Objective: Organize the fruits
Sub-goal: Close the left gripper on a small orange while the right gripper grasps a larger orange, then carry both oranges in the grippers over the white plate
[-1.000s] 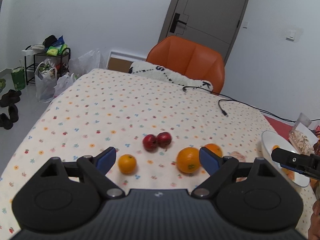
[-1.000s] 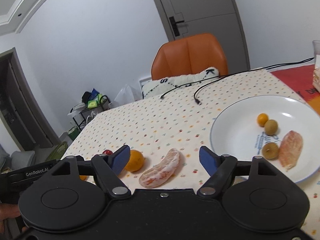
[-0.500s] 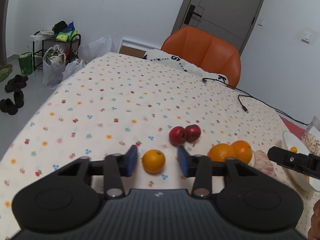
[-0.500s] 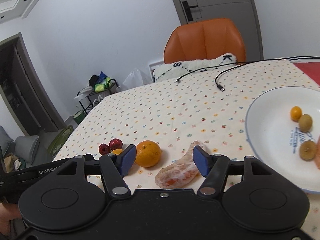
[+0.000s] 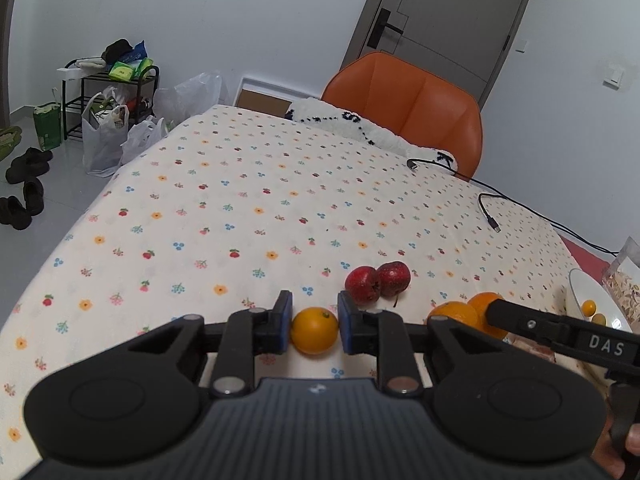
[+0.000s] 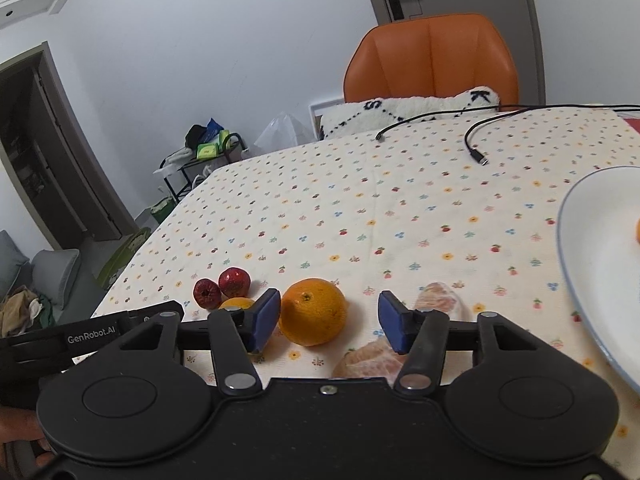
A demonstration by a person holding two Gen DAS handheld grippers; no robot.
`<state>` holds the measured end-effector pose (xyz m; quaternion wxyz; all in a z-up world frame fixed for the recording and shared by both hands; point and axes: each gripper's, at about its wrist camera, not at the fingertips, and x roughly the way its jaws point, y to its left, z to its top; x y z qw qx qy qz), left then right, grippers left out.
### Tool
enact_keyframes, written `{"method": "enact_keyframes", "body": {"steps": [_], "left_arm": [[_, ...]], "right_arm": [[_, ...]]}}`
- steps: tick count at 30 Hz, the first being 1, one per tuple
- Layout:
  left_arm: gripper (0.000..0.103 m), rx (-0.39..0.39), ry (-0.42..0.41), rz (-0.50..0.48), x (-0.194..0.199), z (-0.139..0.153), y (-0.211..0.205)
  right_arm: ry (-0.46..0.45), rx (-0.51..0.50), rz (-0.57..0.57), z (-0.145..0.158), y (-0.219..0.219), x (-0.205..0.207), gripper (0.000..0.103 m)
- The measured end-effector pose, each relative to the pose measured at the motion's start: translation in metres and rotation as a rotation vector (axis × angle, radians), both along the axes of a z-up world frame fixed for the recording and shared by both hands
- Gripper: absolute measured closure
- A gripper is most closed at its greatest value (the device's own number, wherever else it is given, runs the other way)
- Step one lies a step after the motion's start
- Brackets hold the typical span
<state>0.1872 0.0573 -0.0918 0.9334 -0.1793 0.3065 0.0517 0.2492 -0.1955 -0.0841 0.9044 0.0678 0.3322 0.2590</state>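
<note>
Since prev frames: left claw (image 5: 312,327) closed in from wide, now clamped on small orange (image 5: 314,330), fruit still resting on surface (image 5: 240,208). Right claw (image 6: 326,322) jaws just been closing, brought round big orange (image 6: 313,311); left pad touching, right pad apart, not gripped yet. Peeled pomelo piece (image 6: 370,362) just beside. Red fruits (image 5: 378,282) behind. Plate (image 6: 580,264) off to right, likely drop spot; lift judged next.

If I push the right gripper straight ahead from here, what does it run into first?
Most likely the large orange: it sits between the open blue fingers of the right gripper, nearer the left one. Its jaws have just been closing. The peeled citrus segment lies lower right, probably beneath the path.
</note>
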Motion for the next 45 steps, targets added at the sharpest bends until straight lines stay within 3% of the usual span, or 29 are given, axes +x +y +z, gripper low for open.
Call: {"method": "enact_keyframes", "body": {"steps": [3,5,7,10,23,45], "left_arm": [[0.081,-0.002,0.0,-0.003,0.0,0.001,0.0],[0.081,-0.002,-0.002,-0.004,-0.001,0.002,-0.001],[0.081,0.002,-0.005,-0.006,-0.001,0.003,-0.003],[0.081,0.004,-0.012,-0.011,-0.003,0.006,-0.005],[0.081,0.011,-0.061,-0.06,-0.014,0.028,-0.03],[0.081,0.043,-0.121,-0.192,-0.017,0.054,-0.109]], "right_arm": [[0.003,0.011,0.015,-0.003,0.004,0.003,0.051],[0.01,0.021,0.027,-0.004,0.006,0.006,0.055],[0.014,0.039,0.043,-0.005,0.007,0.007,0.064],[0.018,0.034,0.05,-0.003,0.007,0.006,0.066],[-0.03,0.064,0.009,0.018,-0.023,-0.017,0.066],[-0.097,0.117,-0.115,0.037,-0.105,-0.047,0.066]]}}
